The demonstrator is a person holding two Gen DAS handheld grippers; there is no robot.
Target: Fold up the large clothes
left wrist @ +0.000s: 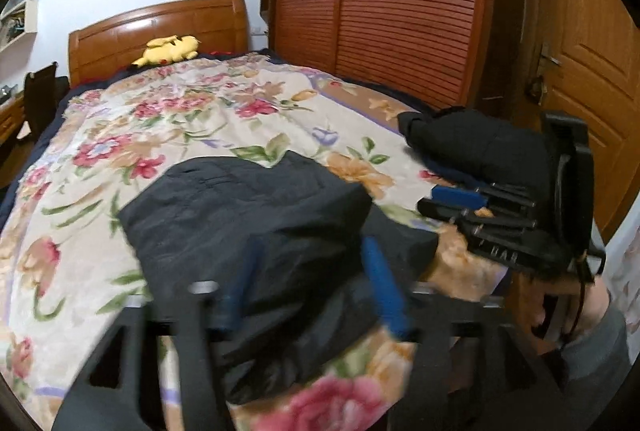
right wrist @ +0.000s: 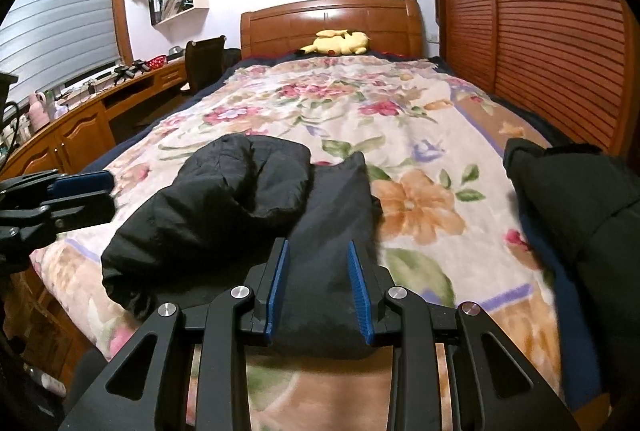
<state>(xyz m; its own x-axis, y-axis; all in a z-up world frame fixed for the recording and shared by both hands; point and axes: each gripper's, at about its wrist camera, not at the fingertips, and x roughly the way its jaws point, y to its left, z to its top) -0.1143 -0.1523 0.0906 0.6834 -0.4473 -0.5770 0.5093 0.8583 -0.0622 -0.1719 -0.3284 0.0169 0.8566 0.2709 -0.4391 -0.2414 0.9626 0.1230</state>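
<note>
Blue pads on the right gripper [right wrist: 319,285] press in from both sides on a thick fold of the dark jacket [right wrist: 256,207], jaws partly closed, the cloth bulging between and beneath them at the near edge of the bed. Ahead of those fingers the jacket runs away in a long dark strip, and just off to their left the rest of it bunches into a puffy, rounded heap on the floral blanket [right wrist: 400,119].

Over to the left gripper [left wrist: 316,295]: its blue fingers [left wrist: 386,291] stand wide apart, blurred in the left wrist view, with the jacket's near end lying between them. Whether the pads touch the fabric the blur won't let me say; they do not look to be squeezing it. In the right wrist view that same gripper shows at the far left edge, its tips clear of the jacket and pointing toward it.

Well off to the right of both sets of fingers, a second black garment [right wrist: 576,203] sits bundled at the bed's right side, just below the slatted wooden wardrobe [right wrist: 540,31]. Far beyond the fingertips, against the wooden headboard [right wrist: 332,15], a yellow plush toy [right wrist: 340,41] lies on its side.
</note>
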